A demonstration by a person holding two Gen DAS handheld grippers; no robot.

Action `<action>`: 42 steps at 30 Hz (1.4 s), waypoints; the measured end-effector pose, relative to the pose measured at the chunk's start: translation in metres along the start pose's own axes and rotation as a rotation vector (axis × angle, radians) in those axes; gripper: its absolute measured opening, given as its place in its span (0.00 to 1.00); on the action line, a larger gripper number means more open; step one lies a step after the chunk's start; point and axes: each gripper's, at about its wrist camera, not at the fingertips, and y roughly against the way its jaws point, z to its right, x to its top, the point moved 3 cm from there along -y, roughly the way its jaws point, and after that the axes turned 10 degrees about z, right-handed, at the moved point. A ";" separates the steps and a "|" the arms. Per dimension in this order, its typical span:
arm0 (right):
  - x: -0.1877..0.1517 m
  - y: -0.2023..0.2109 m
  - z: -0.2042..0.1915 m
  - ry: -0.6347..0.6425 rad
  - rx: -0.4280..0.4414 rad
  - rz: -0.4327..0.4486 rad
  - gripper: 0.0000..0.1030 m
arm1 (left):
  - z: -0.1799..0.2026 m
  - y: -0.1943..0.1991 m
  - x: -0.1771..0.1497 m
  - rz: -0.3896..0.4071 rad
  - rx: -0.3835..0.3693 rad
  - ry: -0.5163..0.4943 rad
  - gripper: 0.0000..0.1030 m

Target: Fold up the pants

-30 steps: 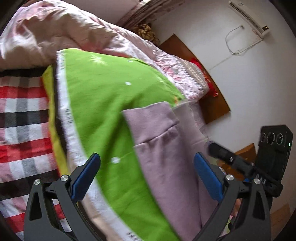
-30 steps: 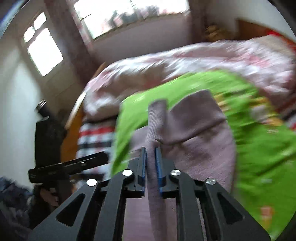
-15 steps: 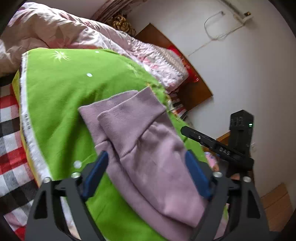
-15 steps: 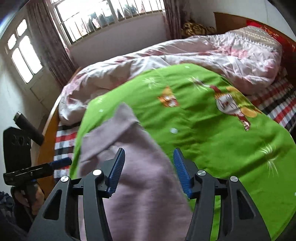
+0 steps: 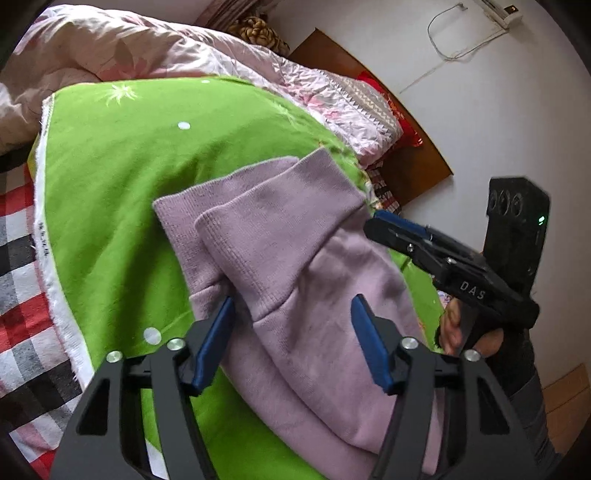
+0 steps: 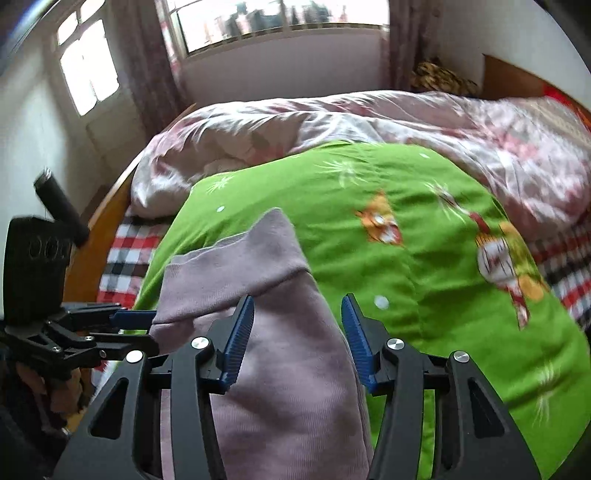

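Lilac pants (image 5: pixel 295 266) lying folded on a green blanket (image 5: pixel 122 177) spread over the bed, both ribbed leg cuffs stacked one over the other and pointing toward 11 o'clock in the left wrist view. Left claw (image 5: pixel 291 343) spread wide, blue pads (image 5: pixel 214 347) on either side of the upper cuff, gripping nothing; whether the pads touch the fabric cannot be told. Right claw (image 6: pixel 297 339) likewise spread apart above the pants (image 6: pixel 266 332), holding nothing, cuffs reaching up toward 11 o'clock of the right wrist view. From the left wrist camera, right claw (image 5: pixel 388 225) seen at 3 o'clock, tips near the far edge of the upper cuff. From the right wrist camera, left claw (image 6: pixel 136 321) seen at 9 o'clock, tips just beside the pants' near edge. Pink floral quilt (image 5: pixel 155 44) bunched at 12 o'clock beyond the blanket. Red, black and white checked sheet (image 5: pixel 22 288) showing at 8 o'clock. Wooden headboard (image 5: pixel 406 147) and white wall at 2 o'clock. Window (image 6: pixel 280 22) at 12 o'clock in the right wrist view. Cartoon print (image 6: pixel 502 266) on the blanket (image 6: pixel 406 258) at 3 o'clock.
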 end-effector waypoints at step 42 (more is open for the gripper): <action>-0.142 0.108 -0.128 0.063 -0.127 -0.163 0.43 | 0.028 -0.018 -0.004 -0.103 0.025 -0.256 0.87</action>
